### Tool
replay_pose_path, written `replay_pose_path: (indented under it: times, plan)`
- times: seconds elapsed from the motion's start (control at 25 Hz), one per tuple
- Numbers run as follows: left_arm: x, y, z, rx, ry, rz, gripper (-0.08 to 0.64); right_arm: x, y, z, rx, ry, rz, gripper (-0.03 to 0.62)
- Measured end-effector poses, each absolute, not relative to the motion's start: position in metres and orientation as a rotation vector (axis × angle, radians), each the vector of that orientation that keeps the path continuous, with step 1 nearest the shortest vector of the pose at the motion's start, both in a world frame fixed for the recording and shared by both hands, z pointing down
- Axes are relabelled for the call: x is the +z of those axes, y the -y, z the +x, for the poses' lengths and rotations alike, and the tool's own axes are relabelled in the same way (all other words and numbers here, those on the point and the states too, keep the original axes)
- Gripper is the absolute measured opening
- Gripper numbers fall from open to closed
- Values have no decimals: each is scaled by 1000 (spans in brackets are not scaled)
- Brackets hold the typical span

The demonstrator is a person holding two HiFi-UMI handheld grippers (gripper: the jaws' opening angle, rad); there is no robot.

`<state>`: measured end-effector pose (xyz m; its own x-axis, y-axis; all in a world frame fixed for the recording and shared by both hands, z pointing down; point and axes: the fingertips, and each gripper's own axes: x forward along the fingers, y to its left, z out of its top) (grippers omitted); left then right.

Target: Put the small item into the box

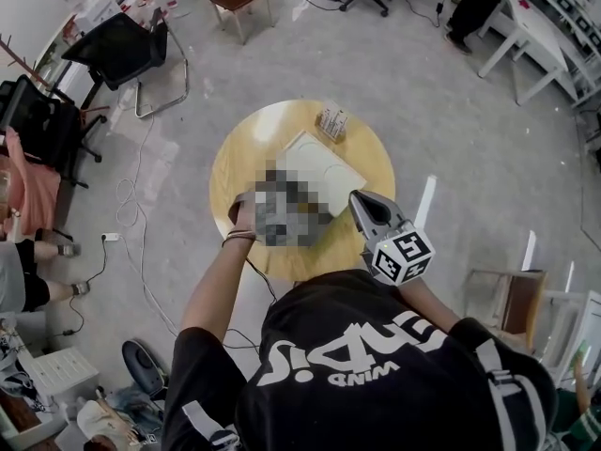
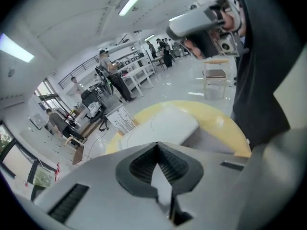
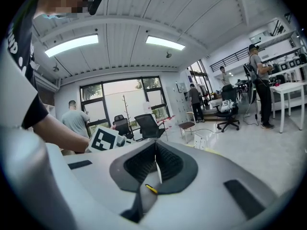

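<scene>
- Only the head view takes in the whole round wooden table (image 1: 235, 172). A flat white box (image 1: 324, 165) lies on it, and a small printed carton (image 1: 331, 123) stands just beside the box's far edge.
- Left gripper (image 2: 156, 145): jaws pressed together and empty, with the box lying beyond their tips.
- Right gripper (image 3: 156, 143): jaws likewise closed on nothing, facing the room, with the carton well apart from them.

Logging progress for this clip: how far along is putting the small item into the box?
Nothing looks done: the white box lies on the round table with its top bare, and a small printed carton stands beside its far corner. Nothing in hand: the left gripper and right gripper are both shut and empty. The whole pick and place remains.
</scene>
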<state>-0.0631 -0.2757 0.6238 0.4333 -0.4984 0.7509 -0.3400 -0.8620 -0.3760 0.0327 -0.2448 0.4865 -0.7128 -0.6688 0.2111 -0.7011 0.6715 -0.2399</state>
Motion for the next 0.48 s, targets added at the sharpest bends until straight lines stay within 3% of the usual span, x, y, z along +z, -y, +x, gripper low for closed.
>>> replay_pose_path:
  times: [0.48]
  plan:
    - [481,253,-85,-722,-1327,-2721,9,475,243,20,435,2830,1075,4]
